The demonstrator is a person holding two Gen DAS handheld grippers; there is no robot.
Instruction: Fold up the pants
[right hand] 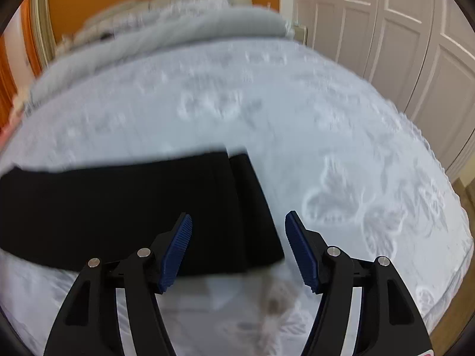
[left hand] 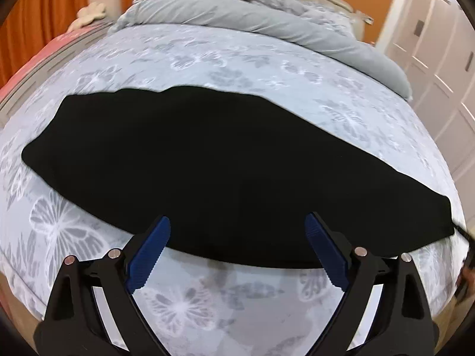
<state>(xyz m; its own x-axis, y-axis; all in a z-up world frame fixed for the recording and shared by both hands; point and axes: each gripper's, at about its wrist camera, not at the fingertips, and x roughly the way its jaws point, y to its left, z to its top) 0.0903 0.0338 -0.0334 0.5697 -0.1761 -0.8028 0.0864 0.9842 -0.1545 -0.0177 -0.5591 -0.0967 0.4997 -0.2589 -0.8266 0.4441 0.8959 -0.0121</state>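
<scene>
Black pants [left hand: 225, 172] lie flat in a long band across the butterfly-print bedspread [left hand: 184, 59], and you hold both tongs over their near edge, gripping nothing. At the left, your left gripper [left hand: 237, 240] stands spread wide, its blue pads [left hand: 150, 255] tilted down at the cloth; the pants' near edge runs between the fingers and the dark band reaches well beyond both fingertips, left and right. A rumpled grey duvet [left hand: 267, 20] sits far ahead, past the pants. At the right, your right gripper [right hand: 237, 237] is also parted, with no cloth between its pads; that view is smeared by motion. The pants' squared end [right hand: 252, 207], where two layers overlap slightly out of line, lies just ahead of and between these fingers, with bare bedspread beyond the right finger. By the look of it, the legs are already laid one on the other, and the crosswise fold is about to start. The next move likely calls for pinching both layers of that end together, and steadying the middle.
</scene>
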